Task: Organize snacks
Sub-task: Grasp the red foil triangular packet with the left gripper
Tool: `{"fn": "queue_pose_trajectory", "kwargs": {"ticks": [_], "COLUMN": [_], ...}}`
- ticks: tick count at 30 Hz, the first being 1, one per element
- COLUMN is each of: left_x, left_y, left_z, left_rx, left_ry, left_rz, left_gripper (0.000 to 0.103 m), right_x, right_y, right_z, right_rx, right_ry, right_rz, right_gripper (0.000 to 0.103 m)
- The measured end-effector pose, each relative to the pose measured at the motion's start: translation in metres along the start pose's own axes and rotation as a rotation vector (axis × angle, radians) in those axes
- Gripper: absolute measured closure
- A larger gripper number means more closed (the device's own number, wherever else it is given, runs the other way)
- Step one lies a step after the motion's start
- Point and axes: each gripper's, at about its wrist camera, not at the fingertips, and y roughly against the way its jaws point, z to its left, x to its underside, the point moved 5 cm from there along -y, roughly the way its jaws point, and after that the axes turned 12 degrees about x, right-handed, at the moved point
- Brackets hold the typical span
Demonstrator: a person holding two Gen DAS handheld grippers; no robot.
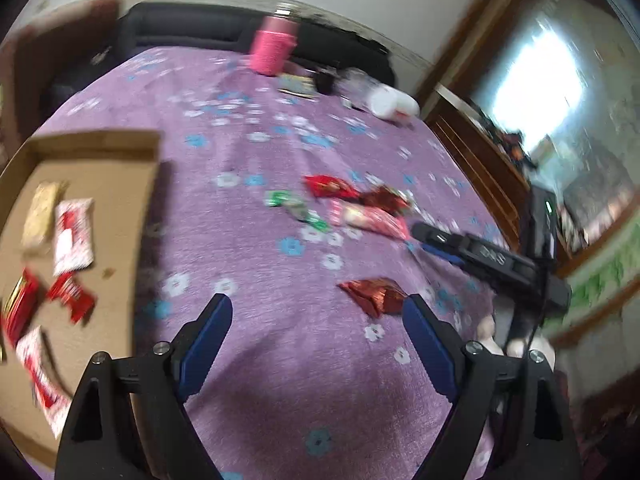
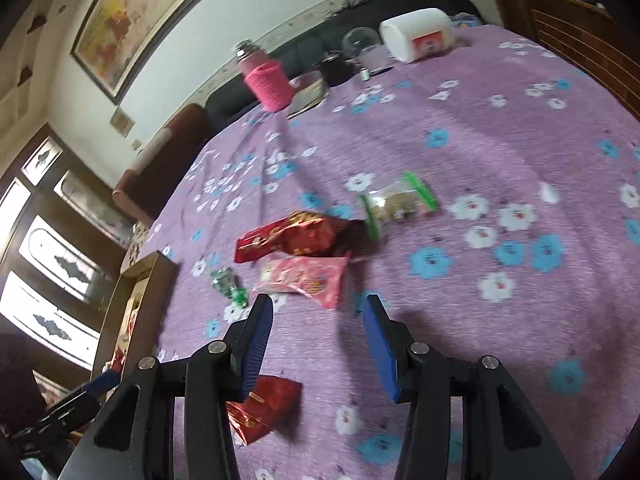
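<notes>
Loose on the purple flowered cloth [image 1: 248,360]: a crumpled red foil snack packet [image 1: 374,294], just ahead of the left gripper [image 1: 318,312] and touching, or nearly touching, its right-hand fingertip. Jaws spread wide there, nothing between them. Further ahead, a small heap: two red foil packets, a pink plastic-wrapped snack [image 1: 370,218], a green-and-white sweet wrapper [image 1: 298,206].

From the right wrist, same heap directly in front of the right gripper [image 2: 318,308]: pink snack just beyond the tips, long red-and-gold pouch [image 2: 288,238] behind it, clear bag with green edges [image 2: 396,202] further off, green sweets [image 2: 228,284] off to the left. Jaws parted, empty, nothing pinched. Below its left finger, that same crumpled red packet [image 2: 264,408].

Off to the left gripper's left: shallow brown cardboard box [image 1: 100,184], holding roughly six packets already — blur makes the tally uncertain.

Step in hand, by the look of it: between picks, both tools free, choosing the next snack. Next move calls for lowering onto one packet, closing across its narrow width, then carrying it left to the box.

Count on the cloth: three red, one pink, one clear, one green cluster. Beyond: one pink bottle [image 1: 272,46].
</notes>
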Motion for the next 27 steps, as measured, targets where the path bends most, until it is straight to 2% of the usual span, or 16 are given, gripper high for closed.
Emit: {"fn": "queue_pose_trajectory", "kwargs": {"ticks": [4, 7, 11, 12, 13, 14, 15, 17, 19, 21, 27], "left_x": [0.009, 0.014, 0.012, 0.011, 0.011, 0.011, 0.01, 0.008, 0.006, 0.001, -0.004], "left_y": [-0.037, -0.07, -0.102, -0.11, -0.117, -0.121, -0.124, -0.121, -0.114, -0.1, -0.056], "left_z": [-0.032, -0.059, -0.069, -0.067, -0.064, -0.061, -0.058, -0.058, -0.058, -0.057, -0.041], "left_rx": [0.022, -0.026, -0.058, -0.075, -0.08, -0.073, -0.06, -0.035, -0.029, -0.021, 0.042], "left_ry": [-0.178, -0.391, -0.525, -0.534, -0.529, -0.517, -0.496, -0.466, -0.447, -0.412, -0.284], "left_rz": [0.1, 0.166, 0.21, 0.221, 0.236, 0.246, 0.257, 0.237, 0.213, 0.174, 0.083], "left_gripper": [0.017, 0.017, 0.017, 0.017, 0.027, 0.042, 0.053, 0.055, 0.067, 0.073, 0.073], "right_x": [0.003, 0.0, -0.005, -0.005, -0.006, -0.007, -0.007, -0.009, -0.011, -0.011, -0.007], "right_y": [-0.008, -0.005, 0.003, 0.004, 0.004, 0.004, 0.005, 0.007, 0.01, 0.009, 0.009], "right_z": [-0.018, -0.034, -0.041, -0.042, -0.044, -0.045, -0.046, -0.048, -0.049, -0.049, -0.045], "right_rx": [-0.011, -0.034, 0.001, 0.005, 0.007, 0.004, 0.001, 0.009, 0.015, 0.016, 0.026], "right_ry": [-0.072, -0.147, -0.165, -0.169, -0.173, -0.18, -0.183, -0.186, -0.184, -0.179, -0.148], "right_rz": [0.005, -0.001, -0.043, -0.047, -0.05, -0.052, -0.054, -0.065, -0.078, -0.078, -0.083], "right_gripper": [0.053, 0.053, 0.05, 0.05, 0.05, 0.05, 0.05, 0.05, 0.05, 0.05, 0.05]}}
